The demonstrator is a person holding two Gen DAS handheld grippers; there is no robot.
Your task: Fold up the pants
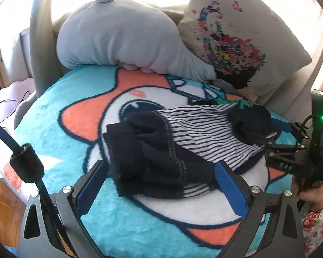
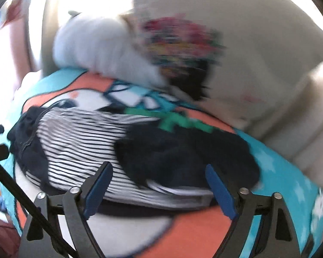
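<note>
1. Navy and striped fabric, the pants [image 1: 174, 148], lies bunched in a heap at the centre of the left wrist view, on a fleece cartoon blanket [image 1: 64, 99] of turquoise, orange and white.
2. Left gripper [image 1: 161, 182] stands with its blue-padded jaws spread wide at the lower middle of that frame, one on each side of the near edge of the pants, holding nothing.
3. Only the left wrist view shows the right gripper [image 1: 267, 144] from outside, at the right edge, its tips at the far end of the heap, with the person's hand [image 1: 310, 195] on the handle below.
4. Right wrist view, blurred by motion, shows the right gripper [image 2: 159, 185] open over the pants [image 2: 109, 146], its jaws apart and empty.
5. Sharp in the left wrist view, smeared in the other: a grey plush pillow [image 1: 122, 34] at the upper centre and a floral-print cushion [image 1: 239, 36] at the upper right.
</note>
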